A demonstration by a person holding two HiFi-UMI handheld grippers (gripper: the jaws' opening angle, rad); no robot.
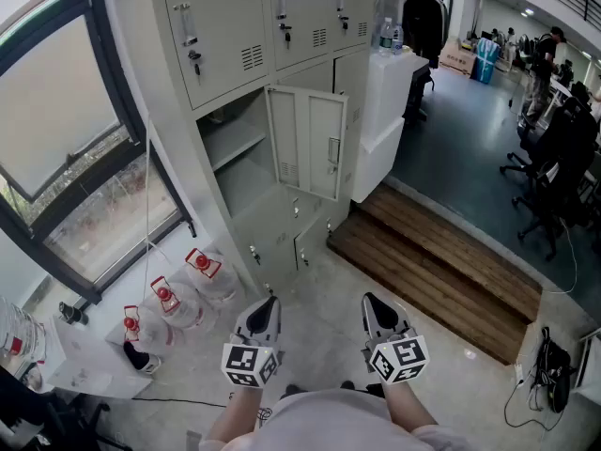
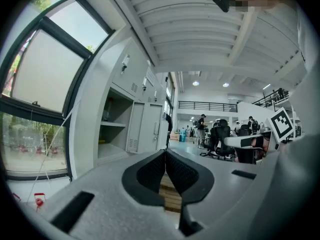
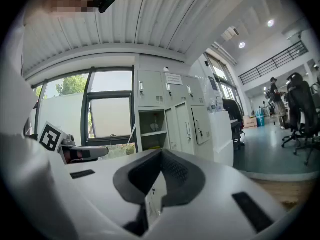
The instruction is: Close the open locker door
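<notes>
**1. Locker bank.** The grey locker bank [image 1: 230, 26] stands beside the window [image 1: 66, 130], ahead of the person. 1 compartment [image 1: 235, 153] in the middle row is exposed, with a shelf inside. All other doors in view sit flush.

**2. Locker door.** The open locker door [image 1: 310, 144] is swung wide, inner face toward the person. Its vents are near the hinge edge beside the compartment and its latch is near the free edge. Judgement: it must be swung back leftward, as the head view shows it, over the compartment.

**3. Grippers.** The left gripper [image 1: 269, 303] and right gripper [image 1: 372, 301] are held low and level, close to the body, side by side and pointing toward the lockers. Judgement: this is a ready posture before approach, since the task has not started.

**4. Fingers.** Both gripper views show the fingers pressed together at the tips, with nothing between them. Judgement: closed tips suit a push, as no grasp is required.

**5. Relative position.** The door is well apart from both pairs of fingers. It is ahead of them and roughly in line between the 2 grippers, and nothing touches it.
</notes>
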